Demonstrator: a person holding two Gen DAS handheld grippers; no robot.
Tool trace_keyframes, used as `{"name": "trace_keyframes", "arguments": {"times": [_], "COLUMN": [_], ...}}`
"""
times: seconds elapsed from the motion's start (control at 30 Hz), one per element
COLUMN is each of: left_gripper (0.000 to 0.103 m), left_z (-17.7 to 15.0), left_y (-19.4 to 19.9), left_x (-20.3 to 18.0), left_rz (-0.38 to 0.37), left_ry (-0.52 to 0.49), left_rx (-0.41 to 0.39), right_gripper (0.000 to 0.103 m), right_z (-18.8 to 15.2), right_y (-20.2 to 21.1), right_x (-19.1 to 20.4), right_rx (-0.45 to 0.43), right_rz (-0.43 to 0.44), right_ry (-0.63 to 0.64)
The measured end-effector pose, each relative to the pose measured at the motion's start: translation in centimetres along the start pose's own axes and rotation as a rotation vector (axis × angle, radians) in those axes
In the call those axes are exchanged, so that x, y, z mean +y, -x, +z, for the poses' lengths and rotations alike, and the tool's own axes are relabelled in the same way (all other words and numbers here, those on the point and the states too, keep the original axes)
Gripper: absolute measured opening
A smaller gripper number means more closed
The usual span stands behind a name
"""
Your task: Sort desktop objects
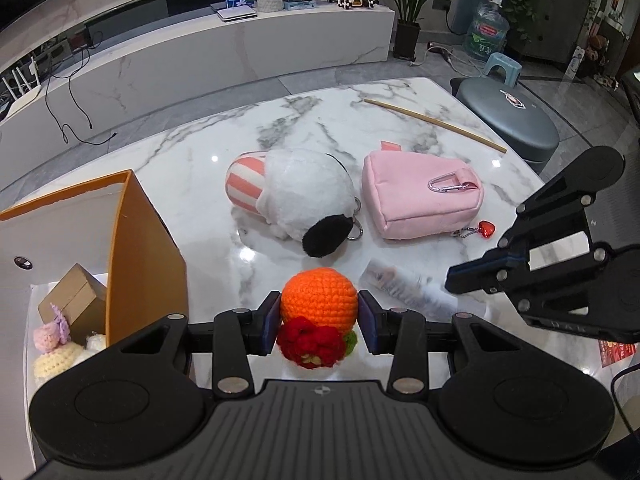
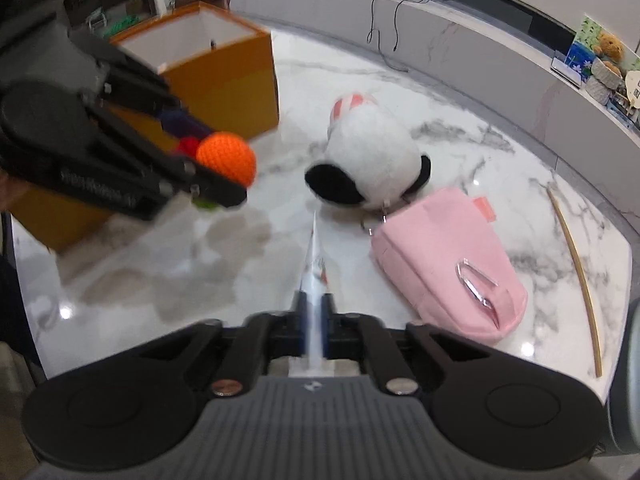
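My left gripper (image 1: 319,318) is shut on an orange crochet ball (image 1: 319,299) with a red crochet flower (image 1: 311,342), held above the marble table (image 1: 192,168) just right of the orange box (image 1: 140,248). In the right wrist view the ball (image 2: 228,162) and left gripper (image 2: 218,176) hang in front of the box (image 2: 224,80). My right gripper (image 2: 314,316) is shut on a thin clear packet (image 2: 315,264), seen edge-on; the packet (image 1: 408,288) and right gripper (image 1: 460,280) also show in the left wrist view.
A white plush with striped pink hat (image 1: 288,196) and a pink pouch (image 1: 420,196) lie mid-table. A wooden stick (image 1: 434,125) lies at the far edge. The box holds a small cardboard box (image 1: 76,300) and crochet toys (image 1: 52,344). A grey stool (image 1: 512,116) stands beyond the table.
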State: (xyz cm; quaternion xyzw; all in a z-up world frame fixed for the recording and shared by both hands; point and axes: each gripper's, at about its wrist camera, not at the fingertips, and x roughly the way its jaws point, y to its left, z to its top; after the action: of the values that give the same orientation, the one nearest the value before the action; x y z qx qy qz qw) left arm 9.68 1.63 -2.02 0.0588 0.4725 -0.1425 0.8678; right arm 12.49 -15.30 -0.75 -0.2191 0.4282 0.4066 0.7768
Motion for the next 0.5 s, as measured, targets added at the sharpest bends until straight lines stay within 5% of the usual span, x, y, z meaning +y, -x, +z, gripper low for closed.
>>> {"name": "trace_keyframes", "arguments": {"times": [0.1, 0.2, 0.33, 0.5], "left_gripper": [0.046, 0.046, 0.046, 0.046], "left_z": [0.0, -0.1, -0.1, -0.1], "left_y": [0.0, 0.1, 0.5, 0.7], "left_x": [0.1, 0.3, 0.5, 0.7], "left_rz": [-0.001, -0.001, 0.001, 0.004], "left_ry": [0.001, 0.000, 0.004, 0.009], "left_rx": [0.000, 0.002, -0.005, -0.010], "right_gripper": [0.009, 0.040, 0.046, 0.053], "right_z": [0.1, 0.0, 0.3, 0.2], "right_y": [-0.8, -1.5, -1.0, -2.7], "right_x": [0.3, 0.3, 0.8, 3.1], "right_rx": [0.045, 0.041, 0.010, 0.073], "right_rz": [-0.035, -0.057, -0.014, 0.029], "right_ry": [0.025, 0.008, -0.003, 0.035]}}
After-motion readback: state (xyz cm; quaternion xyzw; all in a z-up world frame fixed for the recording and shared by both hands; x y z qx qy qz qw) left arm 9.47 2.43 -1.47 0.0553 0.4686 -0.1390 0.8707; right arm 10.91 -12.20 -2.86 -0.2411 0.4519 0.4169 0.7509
